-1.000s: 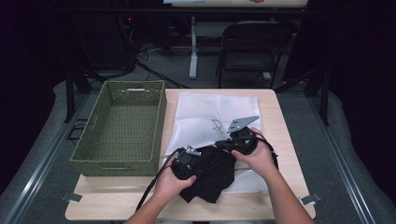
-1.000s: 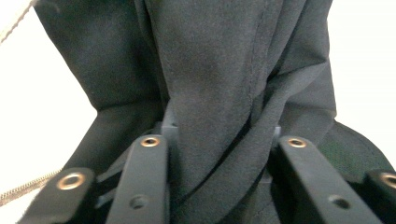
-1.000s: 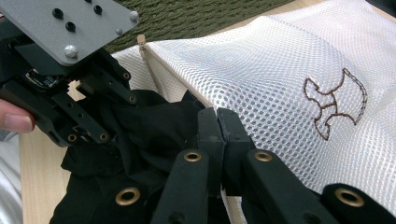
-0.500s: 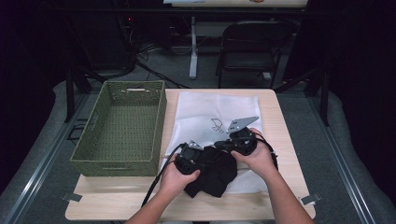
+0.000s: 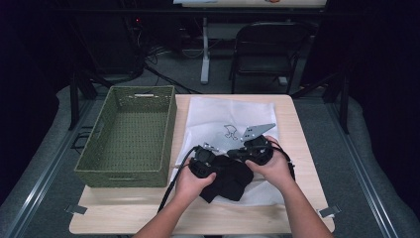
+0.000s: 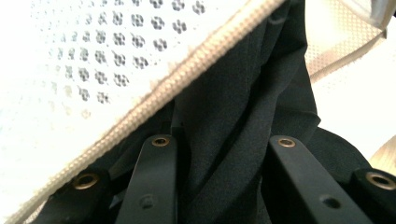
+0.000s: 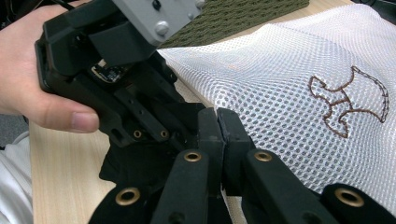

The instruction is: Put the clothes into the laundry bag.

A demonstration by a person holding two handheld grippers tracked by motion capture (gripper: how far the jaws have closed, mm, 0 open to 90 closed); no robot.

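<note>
Black garment (image 5: 228, 179) sits bunched at the near edge of the white mesh laundry bag (image 5: 233, 116), half under the bag's zippered rim (image 6: 187, 81). My left gripper (image 6: 219, 154) has its jaws narrowed on a fold of the cloth, which runs straight ahead of them into the opening. My right gripper (image 7: 217, 126), just beside it, has its jaws pinched tight on the bag's edge, holding the mouth up. I judge the push goes forward from the left, away from me, into the bag. The green basket (image 5: 130, 134) stands well off to the left.
</note>
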